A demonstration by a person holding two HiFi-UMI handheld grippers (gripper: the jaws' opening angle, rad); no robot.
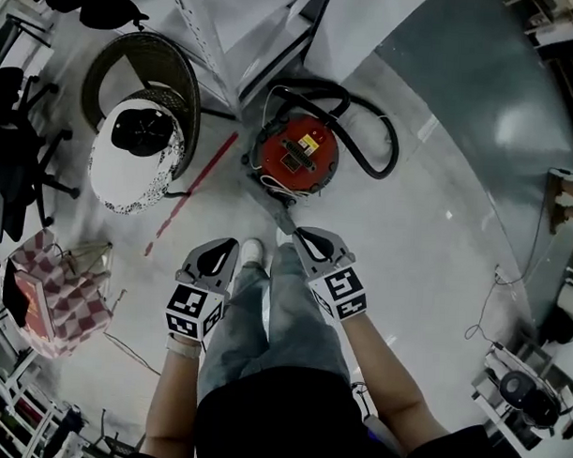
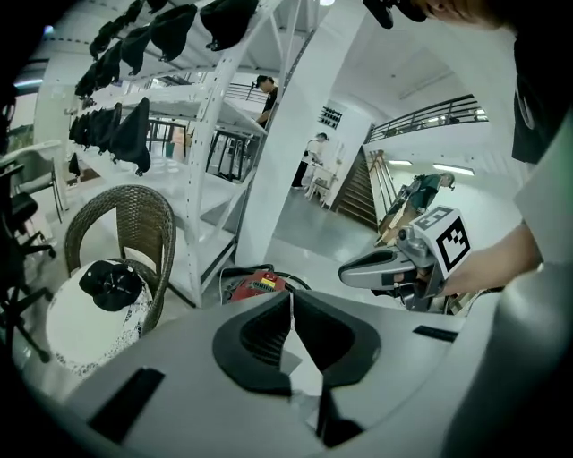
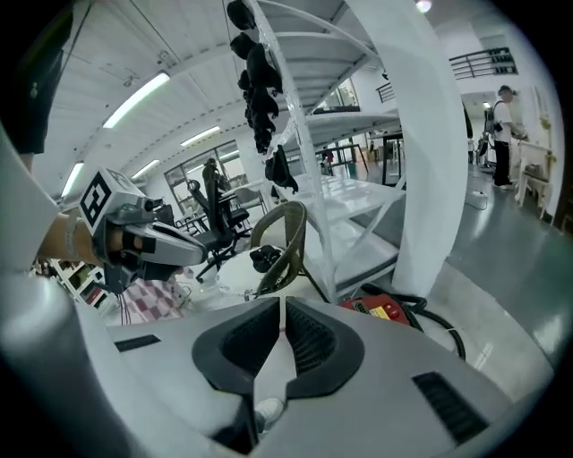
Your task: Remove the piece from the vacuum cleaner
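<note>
Jaws of the left gripper [image 2: 289, 300] are pressing together at their tips, with nothing between them. The jaws of the right gripper [image 3: 282, 306] are also lying closed and empty. The person is holding both grippers out in front of the body, side by side and a little apart, and both are pointing forward and down toward the vacuum cleaner [image 1: 297, 153]. Neither gripper is touching it.

The vacuum cleaner, a round red canister with a yellow patch [image 1: 310, 142] on its top, is standing on the pale floor [image 1: 436, 238] just ahead of the person's feet. Its black hose [image 1: 383, 147] is curling around the far and right sides of the canister, and a thin white cord [image 1: 280, 187] is lying against its near edge. The person's light shoe [image 1: 253, 251] is showing between the two grippers, well short of the canister.

To the left of the vacuum cleaner, a wicker chair [image 1: 175, 74] is standing with a white cushion [image 1: 129, 176] on its seat, and a black cap [image 1: 144, 129] is resting on that cushion. A red line [image 1: 189, 199] is running across the floor between the chair and the canister. A red-and-white checked bag [image 1: 63, 300] is sitting on the floor far to the left. A white shelf frame [image 2: 219, 161] is rising behind the chair, with dark caps [image 2: 134, 134] hanging along its upper rail.
</note>
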